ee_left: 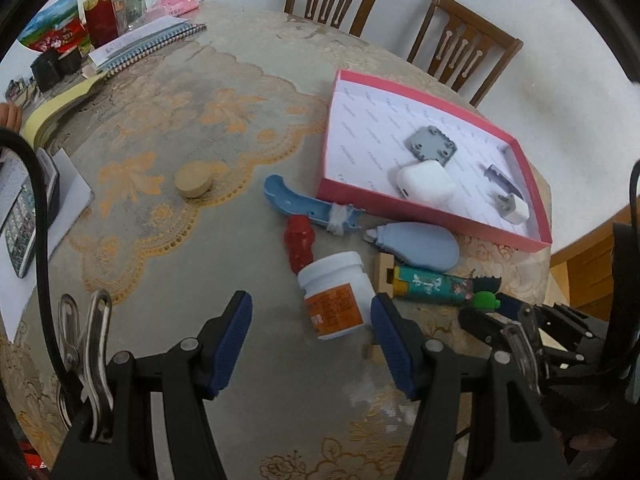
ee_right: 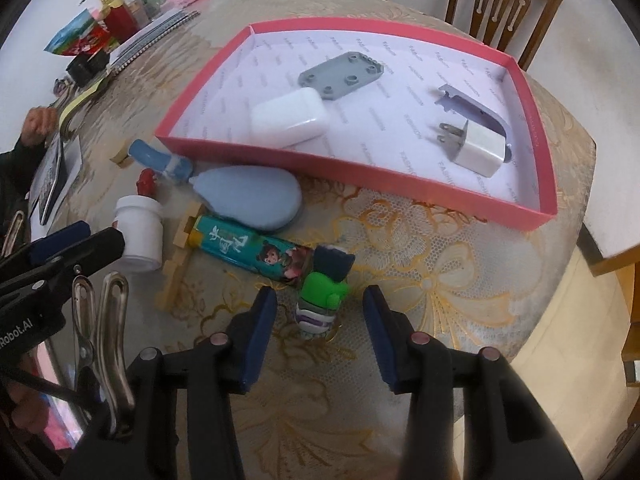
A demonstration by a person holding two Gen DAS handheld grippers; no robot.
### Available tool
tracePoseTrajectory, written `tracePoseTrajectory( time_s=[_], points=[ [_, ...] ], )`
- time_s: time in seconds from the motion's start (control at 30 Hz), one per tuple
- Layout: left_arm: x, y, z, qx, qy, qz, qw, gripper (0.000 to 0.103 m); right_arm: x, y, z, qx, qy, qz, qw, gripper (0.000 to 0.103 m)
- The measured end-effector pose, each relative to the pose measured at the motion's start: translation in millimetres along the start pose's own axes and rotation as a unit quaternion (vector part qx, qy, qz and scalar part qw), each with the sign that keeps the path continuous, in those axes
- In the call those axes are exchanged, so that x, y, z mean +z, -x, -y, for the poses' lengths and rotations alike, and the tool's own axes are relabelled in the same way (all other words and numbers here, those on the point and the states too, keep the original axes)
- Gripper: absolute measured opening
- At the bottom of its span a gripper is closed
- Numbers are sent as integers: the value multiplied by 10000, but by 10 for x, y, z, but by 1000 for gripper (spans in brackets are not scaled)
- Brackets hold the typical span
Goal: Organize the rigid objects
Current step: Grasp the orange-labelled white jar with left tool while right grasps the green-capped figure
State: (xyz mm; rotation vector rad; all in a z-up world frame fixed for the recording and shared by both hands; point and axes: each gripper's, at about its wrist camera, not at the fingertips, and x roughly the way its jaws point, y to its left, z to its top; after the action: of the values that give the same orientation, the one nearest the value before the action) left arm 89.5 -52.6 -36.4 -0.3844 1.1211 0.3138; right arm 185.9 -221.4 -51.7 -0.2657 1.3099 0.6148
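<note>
My left gripper (ee_left: 312,340) stands open low over the table. A white jar (ee_left: 335,295) with an orange label lies just ahead of its tips, close to the right finger and well apart from the left one. My right gripper (ee_right: 320,330) is open too. A small green toy figure (ee_right: 325,294) stands between its tips with a gap on each side. A teal tube (ee_right: 248,250), a pale blue teardrop-shaped item (ee_right: 252,200), a red figure (ee_left: 298,242) and a blue handle (ee_left: 298,204) lie beside the jar. The pink box (ee_right: 340,168) holds a white case (ee_right: 290,122), a grey plate (ee_right: 340,74) and a charger plug (ee_right: 476,148).
A round wooden disc (ee_left: 193,180) lies alone on the lace cloth to the left. Notebooks, a red bottle (ee_left: 100,16) and a calculator (ee_left: 20,224) crowd the far left. Two wooden chairs (ee_left: 460,48) stand behind the table. A pale wooden piece (ee_right: 180,256) lies under the tube.
</note>
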Motion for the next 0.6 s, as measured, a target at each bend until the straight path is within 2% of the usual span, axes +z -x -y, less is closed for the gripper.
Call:
tracePoseTrajectory(
  time_s=[0.33, 0.6],
  points=[
    [26, -272, 107, -74, 231, -199, 9995, 65, -28, 34, 68, 7, -23, 49, 10000, 43],
    [26, -353, 128, -20, 222, -70, 9997, 65, -53, 50, 130, 11, -91, 68, 9999, 43]
  ],
)
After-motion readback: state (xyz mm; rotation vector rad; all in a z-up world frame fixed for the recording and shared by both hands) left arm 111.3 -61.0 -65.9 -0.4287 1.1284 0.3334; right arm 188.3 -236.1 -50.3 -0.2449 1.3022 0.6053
